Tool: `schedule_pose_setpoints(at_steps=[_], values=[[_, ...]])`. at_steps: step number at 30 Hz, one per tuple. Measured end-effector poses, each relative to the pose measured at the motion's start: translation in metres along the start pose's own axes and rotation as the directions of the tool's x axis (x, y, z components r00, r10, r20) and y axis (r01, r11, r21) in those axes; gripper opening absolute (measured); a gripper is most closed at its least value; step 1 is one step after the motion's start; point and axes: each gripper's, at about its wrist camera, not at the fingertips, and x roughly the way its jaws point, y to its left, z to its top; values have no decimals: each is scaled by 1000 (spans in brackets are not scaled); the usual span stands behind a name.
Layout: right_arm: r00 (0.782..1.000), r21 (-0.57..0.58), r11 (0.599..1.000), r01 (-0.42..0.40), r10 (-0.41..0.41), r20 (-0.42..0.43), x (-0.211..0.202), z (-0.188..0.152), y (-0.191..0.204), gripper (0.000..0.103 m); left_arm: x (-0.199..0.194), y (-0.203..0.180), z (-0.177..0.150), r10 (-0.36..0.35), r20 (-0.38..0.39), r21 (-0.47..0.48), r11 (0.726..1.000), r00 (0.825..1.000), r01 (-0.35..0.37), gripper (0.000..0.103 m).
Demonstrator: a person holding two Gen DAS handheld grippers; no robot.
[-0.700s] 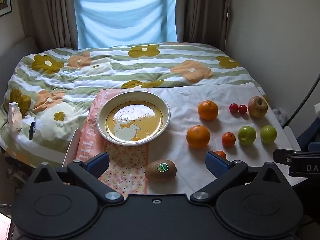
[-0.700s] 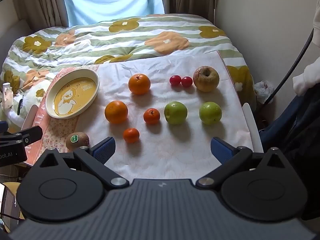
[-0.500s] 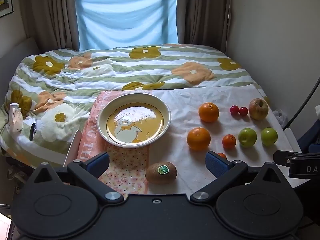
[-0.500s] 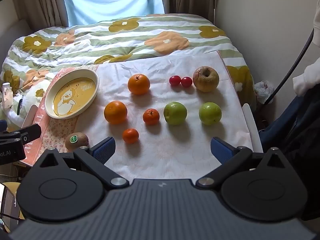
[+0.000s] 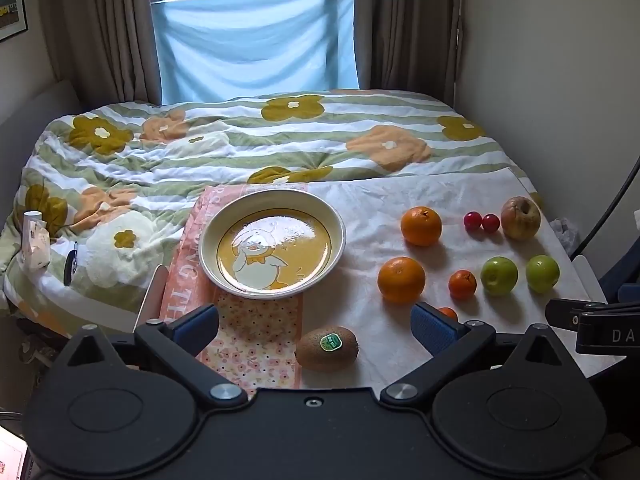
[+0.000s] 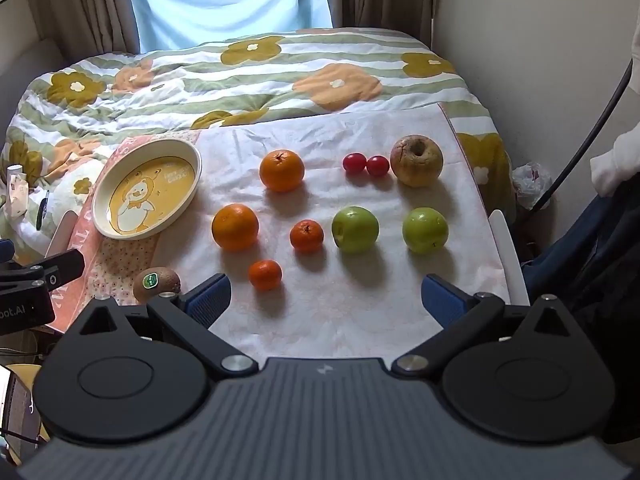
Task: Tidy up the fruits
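A cream plate with a duck picture (image 5: 272,246) (image 6: 146,188) lies empty on a pink cloth. A kiwi (image 5: 327,348) (image 6: 156,283) lies just ahead of my open left gripper (image 5: 316,324). On the white cloth lie two oranges (image 6: 235,227) (image 6: 281,170), two small mandarins (image 6: 306,235) (image 6: 265,275), two green apples (image 6: 355,229) (image 6: 425,230), two red cherry tomatoes (image 6: 366,164) and a brownish apple (image 6: 417,161). My right gripper (image 6: 326,300) is open and empty, near the cloth's front edge.
The cloths lie on a bed with a flowered duvet (image 5: 240,140). A wall (image 5: 560,80) runs along the right side. A small white box (image 5: 34,242) sits at the bed's left edge. Each gripper shows in the other's view (image 5: 592,320) (image 6: 28,284).
Both views have shifted slightly; the left gripper has tilted up and drawn back a little, and the right gripper has moved a little closer over the fruit. No fruit has moved.
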Motion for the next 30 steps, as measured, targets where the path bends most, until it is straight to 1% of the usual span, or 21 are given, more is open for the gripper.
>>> schedule_pose_setpoints(at_steps=[30], values=[[1000,-1,1000,1,-1,6,-3,-1,5,103,-5,6,-1,0,14,-1,1000,1000,0,103]])
